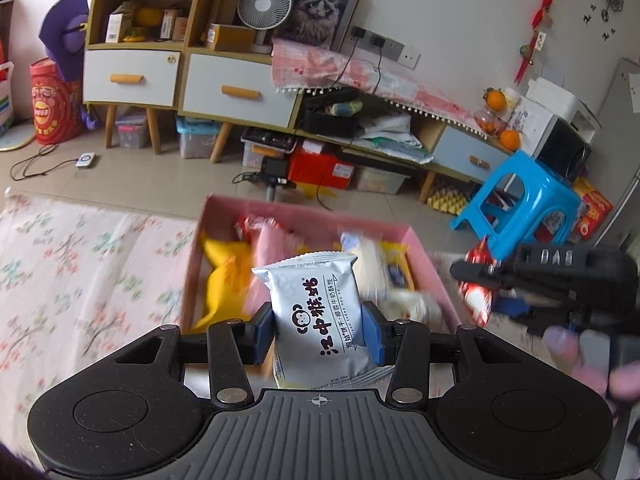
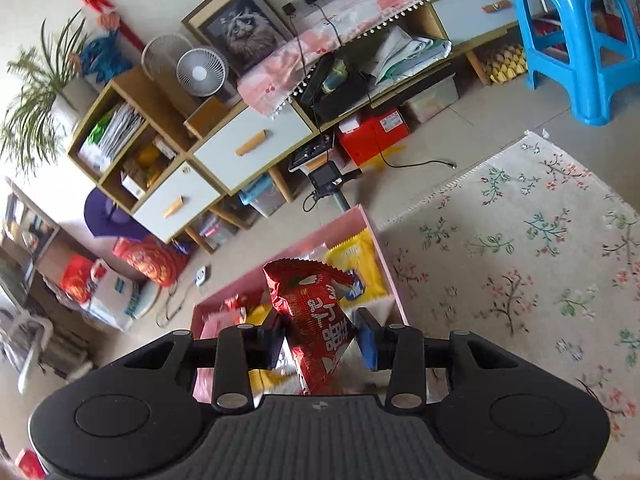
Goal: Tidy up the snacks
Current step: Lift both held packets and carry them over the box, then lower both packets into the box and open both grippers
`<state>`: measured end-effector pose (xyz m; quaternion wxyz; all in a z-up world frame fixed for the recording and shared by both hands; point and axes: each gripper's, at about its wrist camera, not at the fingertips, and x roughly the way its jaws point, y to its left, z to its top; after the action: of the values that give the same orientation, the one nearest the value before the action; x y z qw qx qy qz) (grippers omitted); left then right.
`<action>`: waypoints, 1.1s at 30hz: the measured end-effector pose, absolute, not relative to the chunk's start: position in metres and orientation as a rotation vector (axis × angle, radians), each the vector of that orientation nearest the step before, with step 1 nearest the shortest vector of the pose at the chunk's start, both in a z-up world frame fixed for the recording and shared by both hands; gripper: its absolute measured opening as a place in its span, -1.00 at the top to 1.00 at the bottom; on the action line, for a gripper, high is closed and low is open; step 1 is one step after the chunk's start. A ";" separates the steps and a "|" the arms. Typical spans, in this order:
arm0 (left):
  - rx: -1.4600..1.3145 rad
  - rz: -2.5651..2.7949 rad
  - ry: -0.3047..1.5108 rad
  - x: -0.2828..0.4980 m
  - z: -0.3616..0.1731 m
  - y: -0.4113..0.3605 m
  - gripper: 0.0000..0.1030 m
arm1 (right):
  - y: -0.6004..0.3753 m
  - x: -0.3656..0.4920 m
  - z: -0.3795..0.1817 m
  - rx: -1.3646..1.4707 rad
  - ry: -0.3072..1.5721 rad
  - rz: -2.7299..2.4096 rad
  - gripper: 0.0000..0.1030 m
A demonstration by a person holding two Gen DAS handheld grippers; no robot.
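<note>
While our left wrist view catches the right gripper [image 1: 476, 280] at three o'clock with fingers [image 1: 576, 344] behind it, the right view shows only its own. We tilt both downward over the pink box [image 1: 430, 258]. Our left gripper [image 1: 318, 330] is clamped on a white biscuit packet [image 1: 316, 312]; the right grips a red snack packet [image 2: 316, 320] at twelve o'clock.

Right gripper [image 2: 322, 338] clamps red snack packet [image 2: 316, 320] — held above pink box [image 2: 276, 270] on floral rug [image 2: 520, 264].
</note>
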<state>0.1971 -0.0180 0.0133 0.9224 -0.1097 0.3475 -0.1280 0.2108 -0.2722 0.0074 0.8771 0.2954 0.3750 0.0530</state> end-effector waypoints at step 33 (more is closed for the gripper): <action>-0.107 -0.257 0.677 0.249 -0.006 -0.050 -0.27 | -0.280 0.220 -0.004 0.629 0.749 0.102 -0.07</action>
<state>0.2485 -0.0503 -0.0057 0.9338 -0.0525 0.3309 -0.1255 0.2204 -0.2803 -0.0045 0.8815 0.3019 0.3597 0.0487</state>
